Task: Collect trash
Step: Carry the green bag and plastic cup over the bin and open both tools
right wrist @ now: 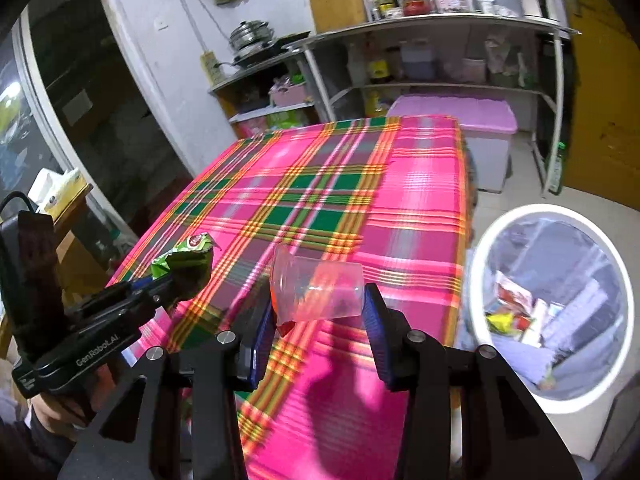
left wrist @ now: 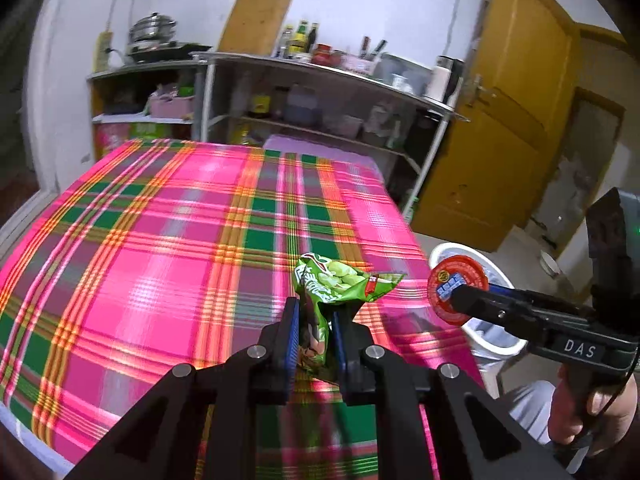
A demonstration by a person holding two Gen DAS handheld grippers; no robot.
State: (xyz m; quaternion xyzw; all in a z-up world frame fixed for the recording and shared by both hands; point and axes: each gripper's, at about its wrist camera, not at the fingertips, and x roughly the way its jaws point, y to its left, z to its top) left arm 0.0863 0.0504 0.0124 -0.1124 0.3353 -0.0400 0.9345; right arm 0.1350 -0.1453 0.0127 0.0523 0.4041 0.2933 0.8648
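My left gripper point(left wrist: 316, 320) is shut on a crumpled green snack wrapper point(left wrist: 340, 282), held above the pink plaid tablecloth point(left wrist: 160, 240). The wrapper also shows in the right wrist view point(right wrist: 188, 260), at the tip of the left gripper point(right wrist: 168, 280). My right gripper point(right wrist: 320, 312) is shut on a clear plastic cup point(right wrist: 316, 288) with a red foil lid, held sideways above the table's near right part. In the left wrist view the cup's red lid point(left wrist: 456, 284) faces the camera, in front of the white trash bin point(left wrist: 492, 336).
The white trash bin point(right wrist: 560, 304), lined with a clear bag and holding several pieces of trash, stands on the floor right of the table. Metal shelves point(right wrist: 440, 40) with bottles and pots stand behind. A lilac-lidded box point(right wrist: 472, 120) sits past the table's far end. A yellow door point(left wrist: 500, 120) is at right.
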